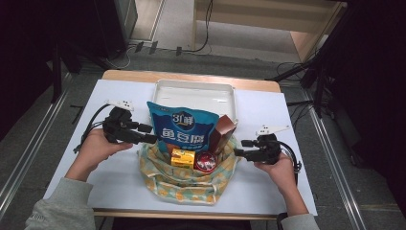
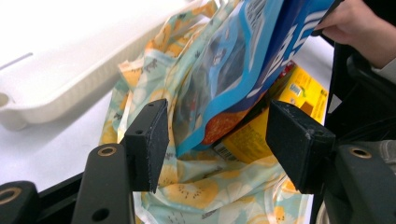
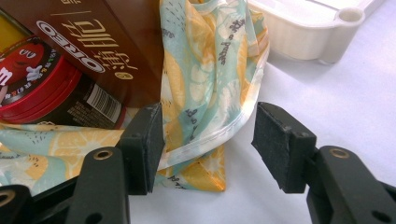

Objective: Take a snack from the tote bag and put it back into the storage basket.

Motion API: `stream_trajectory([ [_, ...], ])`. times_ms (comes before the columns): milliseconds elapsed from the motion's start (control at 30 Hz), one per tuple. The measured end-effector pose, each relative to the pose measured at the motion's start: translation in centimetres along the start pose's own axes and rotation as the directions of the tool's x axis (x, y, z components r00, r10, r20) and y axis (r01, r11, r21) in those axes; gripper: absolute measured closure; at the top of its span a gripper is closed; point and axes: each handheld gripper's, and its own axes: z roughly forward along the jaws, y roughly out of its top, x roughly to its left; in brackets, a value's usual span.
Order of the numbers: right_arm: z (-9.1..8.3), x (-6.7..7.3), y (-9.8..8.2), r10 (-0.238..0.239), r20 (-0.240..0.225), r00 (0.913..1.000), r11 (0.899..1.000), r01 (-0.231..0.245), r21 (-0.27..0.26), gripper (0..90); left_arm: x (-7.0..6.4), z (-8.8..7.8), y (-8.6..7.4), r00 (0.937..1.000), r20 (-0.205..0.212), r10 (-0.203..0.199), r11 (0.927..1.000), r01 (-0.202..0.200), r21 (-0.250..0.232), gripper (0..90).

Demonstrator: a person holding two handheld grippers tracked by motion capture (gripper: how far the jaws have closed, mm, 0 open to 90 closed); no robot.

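Note:
A cloth bag point(image 1: 186, 179) printed with yellow lemons stands open at the table's front middle. In it are a tall blue snack packet point(image 1: 182, 127), a brown Oreo box point(image 1: 222, 134), a yellow box point(image 1: 183, 157) and a red round tin point(image 1: 206, 162). My left gripper point(image 1: 152, 139) is at the bag's left rim. In its own view the left gripper point(image 2: 219, 126) is open, with the blue packet point(image 2: 252, 51) and the bag's cloth point(image 2: 196, 191) between the pads. My right gripper point(image 1: 238, 152) is at the bag's right rim, open point(image 3: 208, 130), with the cloth's hem point(image 3: 210, 70) lying between its jaws.
A white plastic tray point(image 1: 191, 88) lies just behind the bag, near both grippers. The white table sheet point(image 1: 110, 177) spreads left and right of the bag. The other hand point(image 2: 355, 23) shows beyond the blue packet in the left gripper view.

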Motion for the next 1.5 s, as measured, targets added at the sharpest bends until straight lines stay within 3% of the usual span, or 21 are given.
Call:
stream_trajectory([
  [300,0.1,0.0,0.0,0.001,0.003,1.0000,1.000,-0.001,0.003,43.8,-0.9,-0.1,1.6,0.9996,-0.005,0.027,0.9996,-0.027,0.006,40.6],
  [1000,-0.1,0.1,0.0,-0.002,0.022,0.9998,1.000,0.003,-0.014,44.6,-1.3,0.8,4.6,0.9978,0.024,0.062,0.9981,-0.062,-0.005,45.4],
  [1300,-0.1,0.1,0.0,-0.004,0.022,0.9998,1.000,0.004,-0.014,44.7,-1.4,1.5,5.5,0.9942,0.072,0.079,0.9968,-0.079,-0.012,52.0],
  [1367,-0.1,0.1,0.0,-0.003,0.022,0.9998,1.000,0.003,-0.014,44.7,-1.5,1.6,5.5,0.9926,0.080,0.091,0.9958,-0.090,-0.017,56.7],
  [1400,-0.1,0.1,0.0,-0.004,0.022,0.9997,1.000,0.005,-0.014,44.7,-1.6,1.6,5.5,0.9915,0.081,0.101,0.9948,-0.100,-0.022,63.7],
  [1500,-0.1,0.1,0.0,-0.004,0.024,0.9997,1.000,0.004,-0.013,44.7,-1.7,1.5,5.4,0.9912,0.086,0.100,0.9950,-0.099,-0.017,67.3],
])
